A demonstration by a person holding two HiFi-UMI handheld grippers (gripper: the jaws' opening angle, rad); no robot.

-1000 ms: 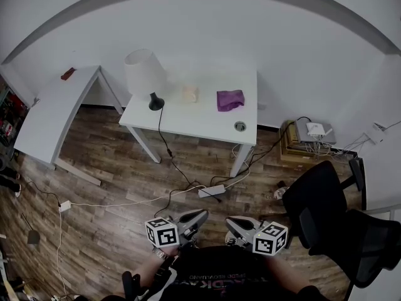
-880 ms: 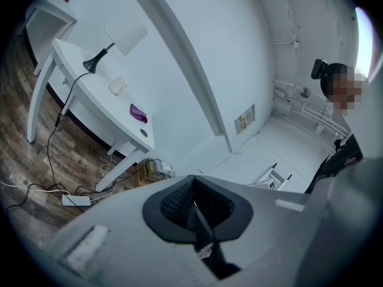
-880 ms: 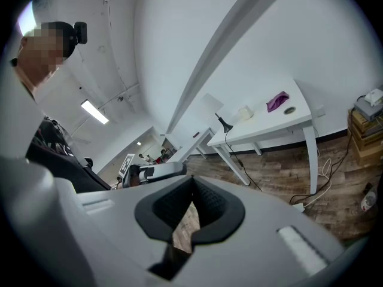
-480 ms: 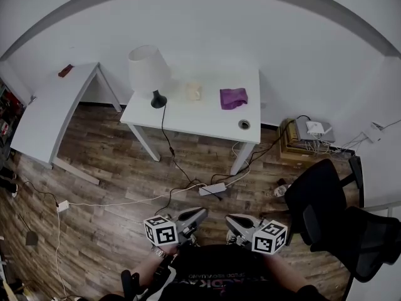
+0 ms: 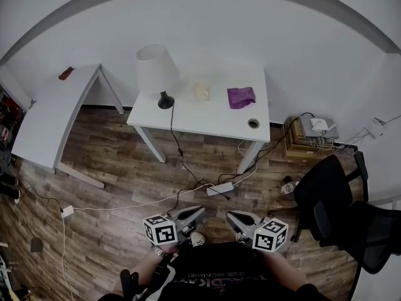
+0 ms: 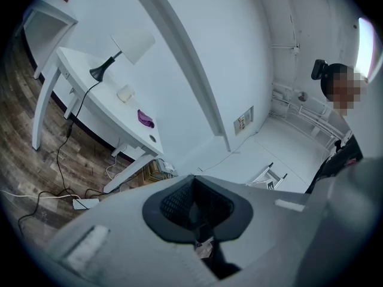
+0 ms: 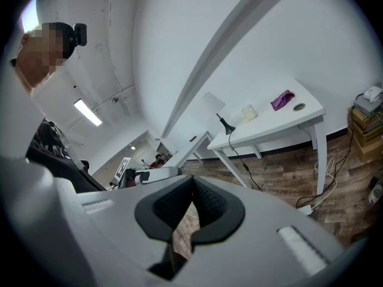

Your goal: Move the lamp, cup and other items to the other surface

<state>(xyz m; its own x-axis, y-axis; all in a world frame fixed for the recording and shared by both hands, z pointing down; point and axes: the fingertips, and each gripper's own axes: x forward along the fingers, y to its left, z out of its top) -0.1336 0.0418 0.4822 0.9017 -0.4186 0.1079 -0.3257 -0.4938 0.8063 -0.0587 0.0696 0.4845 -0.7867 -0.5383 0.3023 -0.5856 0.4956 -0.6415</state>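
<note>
Head view: both grippers sit low at 6 o'clock, side by side, well apart from every item. Left gripper [image 5: 199, 212]: jaws clenched together, nothing between them. Right gripper [image 5: 230, 217]: likewise clenched, empty. Desk [image 5: 200, 118] at 12 o'clock carries the lamp [image 5: 156, 73] at its 9 o'clock end, the cup [image 5: 201, 91] near mid-back, and a purple cloth [image 5: 241, 96] at the cup's 3 o'clock. Second table [image 5: 44, 124] stands at 10 o'clock with a small red thing [image 5: 66, 73] at its far end. Chair [image 5: 322, 196] at the grippers' 3 o'clock.
</note>
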